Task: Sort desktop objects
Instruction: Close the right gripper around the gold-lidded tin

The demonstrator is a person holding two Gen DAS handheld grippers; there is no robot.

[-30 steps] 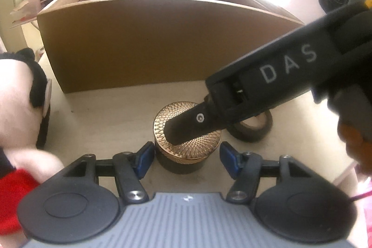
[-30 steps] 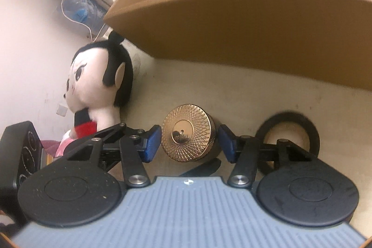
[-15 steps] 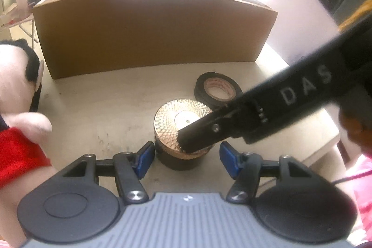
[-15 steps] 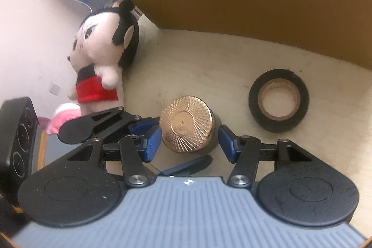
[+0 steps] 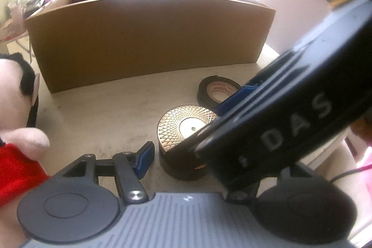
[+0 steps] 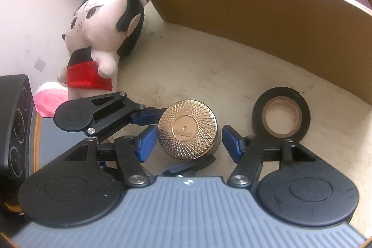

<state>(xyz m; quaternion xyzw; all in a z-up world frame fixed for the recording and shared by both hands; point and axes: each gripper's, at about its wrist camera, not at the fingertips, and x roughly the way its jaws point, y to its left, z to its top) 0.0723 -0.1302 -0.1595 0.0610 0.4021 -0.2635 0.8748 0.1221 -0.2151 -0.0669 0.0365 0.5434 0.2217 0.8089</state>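
Observation:
A round black jar with a gold patterned lid (image 6: 187, 127) stands on the beige table; it also shows in the left wrist view (image 5: 183, 129). My right gripper (image 6: 187, 143) is open, one blue pad on each side of the jar, not touching. My left gripper (image 6: 176, 141) is open around the same jar from the left; one pad (image 5: 145, 160) shows, the other is hidden behind the right gripper (image 5: 234, 122). A black tape roll (image 6: 280, 116) lies flat to the right of the jar, also in the left wrist view (image 5: 218, 91).
A large open cardboard box (image 6: 267, 6) stands behind the jar, also in the left wrist view (image 5: 144, 38). A plush doll in red (image 6: 102, 38) sits at the table's left. A black speaker (image 6: 14, 122) is at the far left.
Both grippers have pulled back and risen, so more table and the tape roll show. The right gripper has swung further across the left wrist view. The jar has not moved.

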